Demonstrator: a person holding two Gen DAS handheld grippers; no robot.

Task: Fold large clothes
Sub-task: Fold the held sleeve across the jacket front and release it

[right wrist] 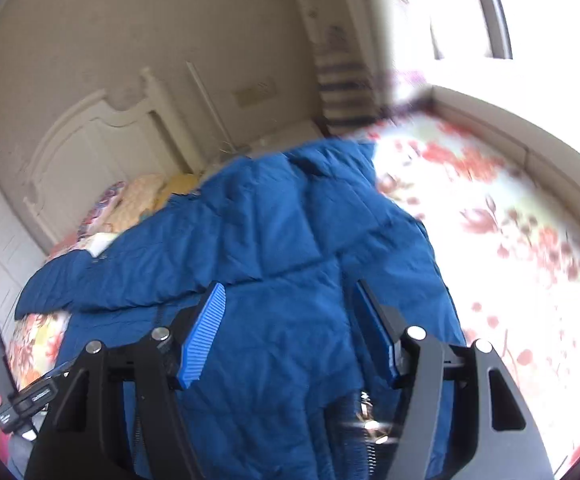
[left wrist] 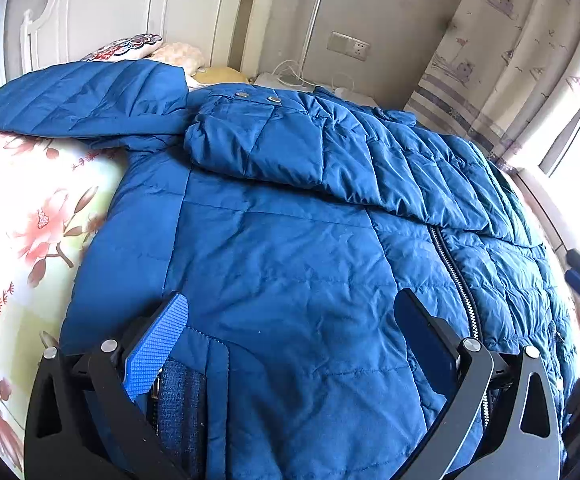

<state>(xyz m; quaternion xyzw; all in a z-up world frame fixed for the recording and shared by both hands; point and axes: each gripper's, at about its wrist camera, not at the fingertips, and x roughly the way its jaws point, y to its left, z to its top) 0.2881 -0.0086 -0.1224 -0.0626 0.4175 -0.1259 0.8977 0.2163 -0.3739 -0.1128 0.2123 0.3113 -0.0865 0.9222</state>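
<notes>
A large blue quilted jacket lies spread on a floral bed. Its right sleeve is folded across the chest and its left sleeve stretches out to the far left. My left gripper is open just above the jacket's lower front, with nothing between its blue pads. My right gripper is open over the same jacket, near the hem and zipper, and holds nothing. The right wrist view is blurred.
The floral bedspread shows on the left and, in the right wrist view, on the right. A white headboard and pillows stand at the far end. A curtain and window are on the right.
</notes>
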